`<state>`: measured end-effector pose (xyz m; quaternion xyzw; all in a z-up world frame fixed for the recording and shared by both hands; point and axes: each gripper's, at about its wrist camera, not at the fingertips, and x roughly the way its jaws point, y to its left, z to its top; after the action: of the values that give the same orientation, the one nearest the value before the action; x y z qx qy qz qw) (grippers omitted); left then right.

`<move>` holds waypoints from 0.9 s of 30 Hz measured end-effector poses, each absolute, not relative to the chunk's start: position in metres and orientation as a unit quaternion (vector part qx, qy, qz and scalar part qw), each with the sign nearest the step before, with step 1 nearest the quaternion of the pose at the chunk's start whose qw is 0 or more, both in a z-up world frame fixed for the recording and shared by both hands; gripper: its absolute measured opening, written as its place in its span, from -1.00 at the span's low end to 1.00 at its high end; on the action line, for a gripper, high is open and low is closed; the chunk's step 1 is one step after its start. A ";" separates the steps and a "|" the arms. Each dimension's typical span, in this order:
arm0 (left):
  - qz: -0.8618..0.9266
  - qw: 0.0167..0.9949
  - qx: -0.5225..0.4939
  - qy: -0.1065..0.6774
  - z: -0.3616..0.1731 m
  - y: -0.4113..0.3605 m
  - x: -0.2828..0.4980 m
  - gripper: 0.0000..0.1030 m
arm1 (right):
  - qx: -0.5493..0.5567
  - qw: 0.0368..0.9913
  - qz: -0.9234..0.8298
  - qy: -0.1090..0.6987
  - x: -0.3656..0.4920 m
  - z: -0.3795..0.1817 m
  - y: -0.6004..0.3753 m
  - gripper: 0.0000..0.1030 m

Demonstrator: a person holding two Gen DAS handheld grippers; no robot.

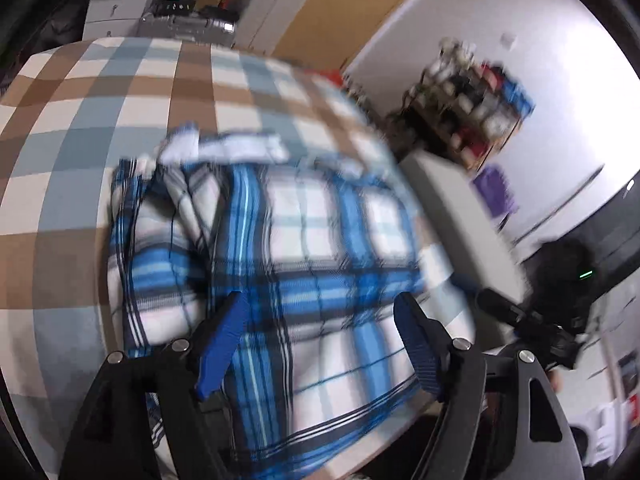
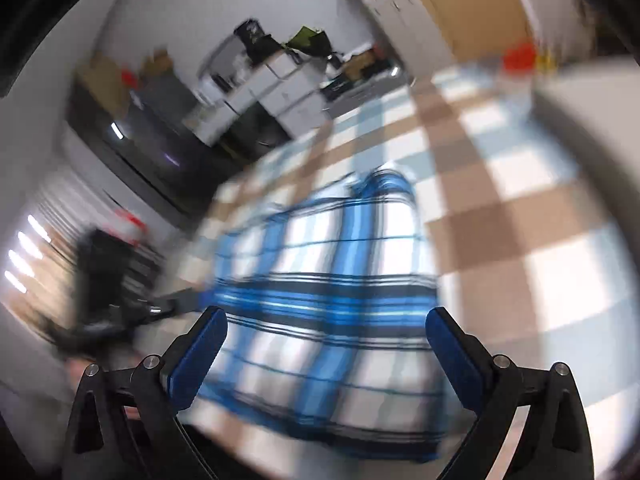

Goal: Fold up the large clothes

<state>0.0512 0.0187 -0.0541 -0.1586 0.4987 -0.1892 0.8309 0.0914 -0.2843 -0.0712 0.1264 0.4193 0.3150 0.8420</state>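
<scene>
A blue, white and black plaid shirt point(image 1: 280, 248) lies folded in a thick bundle on a bed covered by a brown, blue and white checked sheet point(image 1: 80, 152). My left gripper point(image 1: 320, 300) hovers over its near part, jaws wide apart, with no cloth pinched between the blue pads point(image 1: 224, 340). In the right wrist view the same shirt point(image 2: 332, 288) lies blurred under my right gripper point(image 2: 326, 314), whose jaws also stand open above the cloth, nothing gripped. The other gripper and a hand show dark at the far right of the left view.
The checked sheet point(image 2: 500, 208) stretches far past the shirt on all sides. Past the bed stand white cabinets point(image 1: 272, 4), a silver case point(image 1: 188, 26), a cluttered shelf rack point(image 1: 464, 100) by a white wall, and dark furniture point(image 2: 140, 136).
</scene>
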 end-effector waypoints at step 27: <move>-0.106 0.867 0.032 0.486 -0.068 -0.018 0.028 0.38 | -0.024 0.842 0.270 0.467 0.095 -0.102 -0.236 0.94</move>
<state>0.0280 -0.0182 -0.0685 0.0319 0.4860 -0.1060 0.8669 0.0948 -0.2360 -0.1019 -0.0241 0.4673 0.2698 0.8416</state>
